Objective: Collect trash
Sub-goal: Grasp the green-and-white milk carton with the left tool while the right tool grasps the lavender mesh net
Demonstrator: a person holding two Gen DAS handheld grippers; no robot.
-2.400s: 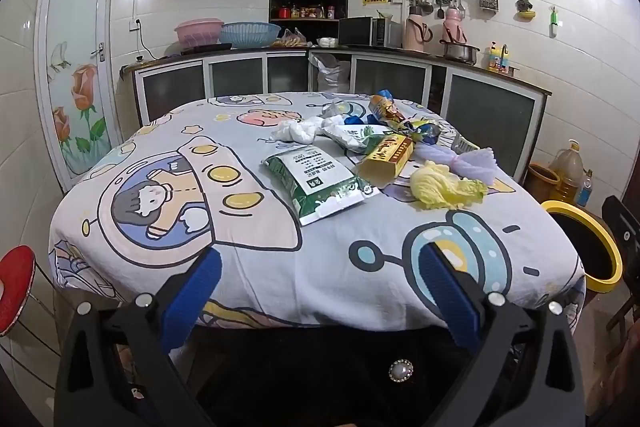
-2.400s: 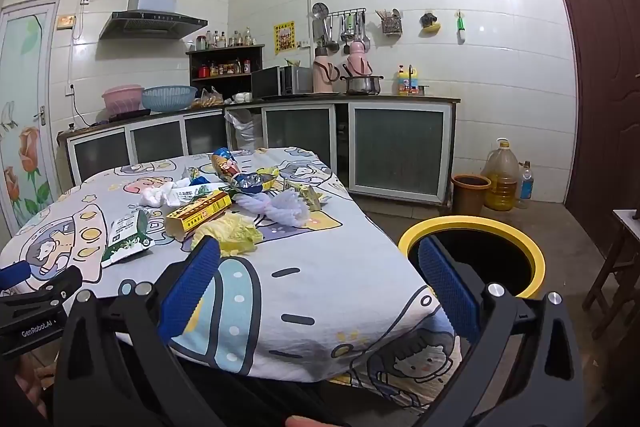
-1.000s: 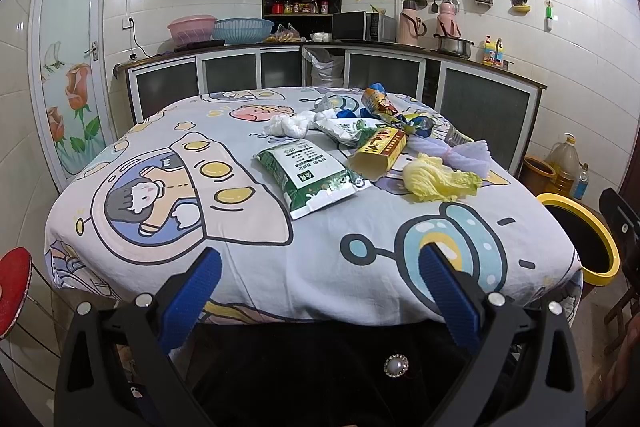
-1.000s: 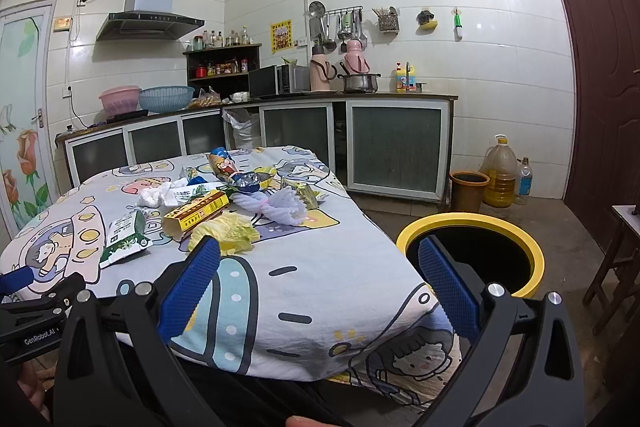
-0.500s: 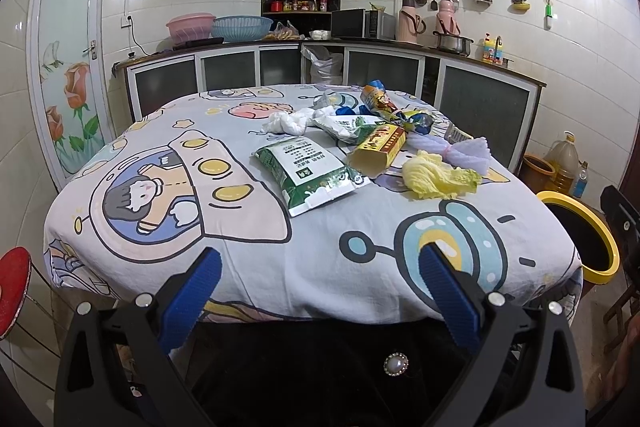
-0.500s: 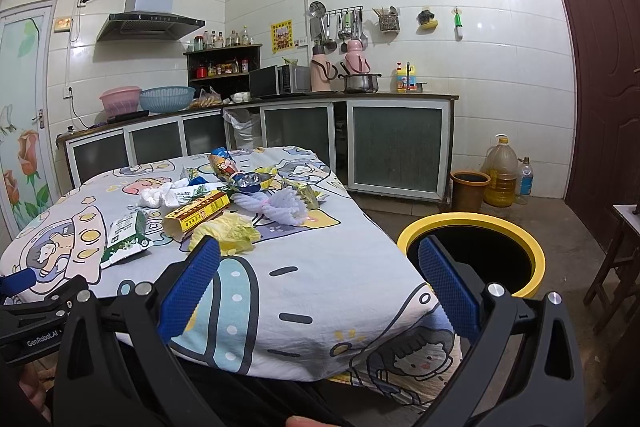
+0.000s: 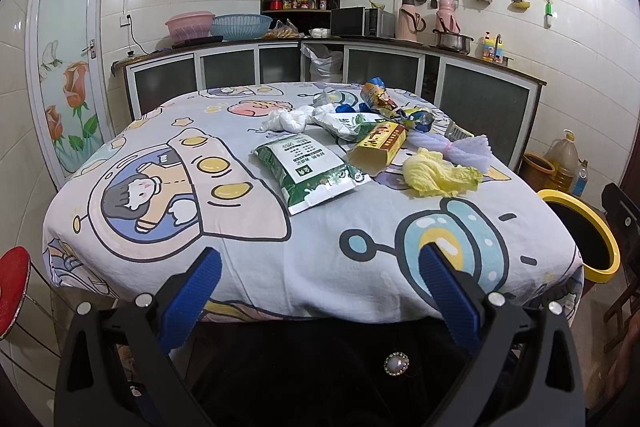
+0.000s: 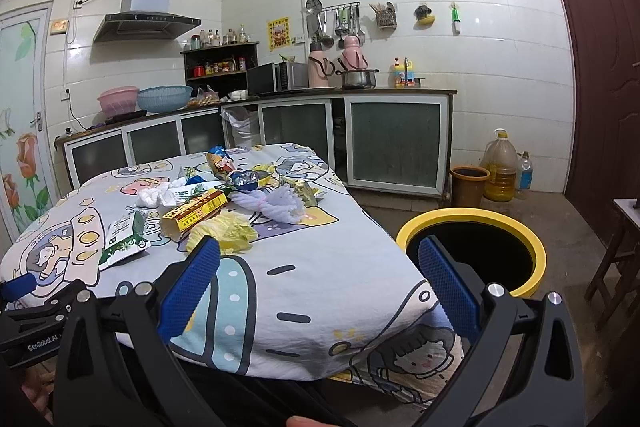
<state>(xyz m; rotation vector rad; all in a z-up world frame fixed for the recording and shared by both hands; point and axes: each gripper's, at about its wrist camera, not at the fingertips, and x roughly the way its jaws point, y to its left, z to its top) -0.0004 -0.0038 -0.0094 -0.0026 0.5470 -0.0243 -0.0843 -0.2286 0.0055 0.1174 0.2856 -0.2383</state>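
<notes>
Trash lies on a table with a cartoon cloth [image 7: 248,227]: a green and white bag [image 7: 308,171], a yellow carton [image 7: 378,147], a cabbage leaf [image 7: 438,173], white tissue [image 7: 286,119], a purple foam net [image 7: 460,147] and snack wrappers [image 7: 380,99]. A yellow-rimmed bin [image 7: 600,259] stands right of the table. My left gripper [image 7: 320,291] is open and empty at the table's near edge. My right gripper [image 8: 320,279] is open and empty, between the cabbage leaf [image 8: 224,233] and the bin [image 8: 472,219]. The carton [image 8: 196,213] and green bag [image 8: 124,235] also show there.
Kitchen cabinets [image 7: 484,107] run along the back wall. An oil jug [image 8: 500,167] and a brown pot [image 8: 468,183] stand on the floor by the bin. A red stool [image 7: 12,283] is at the left, a wooden stool [image 8: 616,259] at the right.
Both grippers stay open. The left view has crept slightly closer to the table; the right view is nearly unchanged.
</notes>
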